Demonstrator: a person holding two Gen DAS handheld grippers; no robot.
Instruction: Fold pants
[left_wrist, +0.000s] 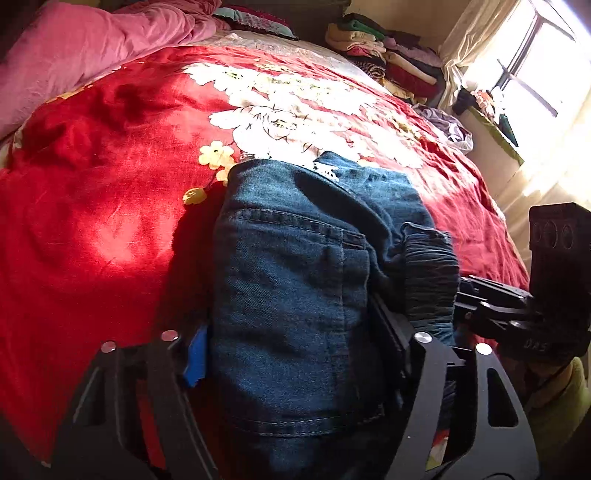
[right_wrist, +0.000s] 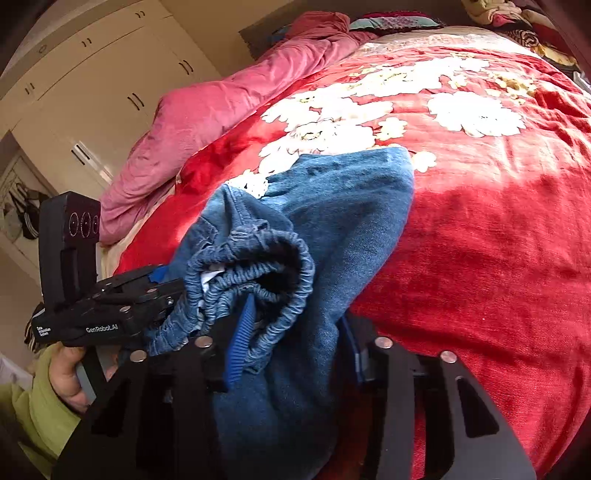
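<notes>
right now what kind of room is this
A home bedroom, most likely: a bed under a red floral blanket, a pink duvet bunched at its head, and a cream wardrobe along the wall.

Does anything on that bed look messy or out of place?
The jeans lie in a bunched heap on the red blanket, their elastic waistband crumpled and gaping rather than flat. Nothing looks spilled or damaged.

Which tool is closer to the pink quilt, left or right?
Left. The left tool grips the jeans on the pink quilt's side; the right tool grips them on the side farther away.
</notes>
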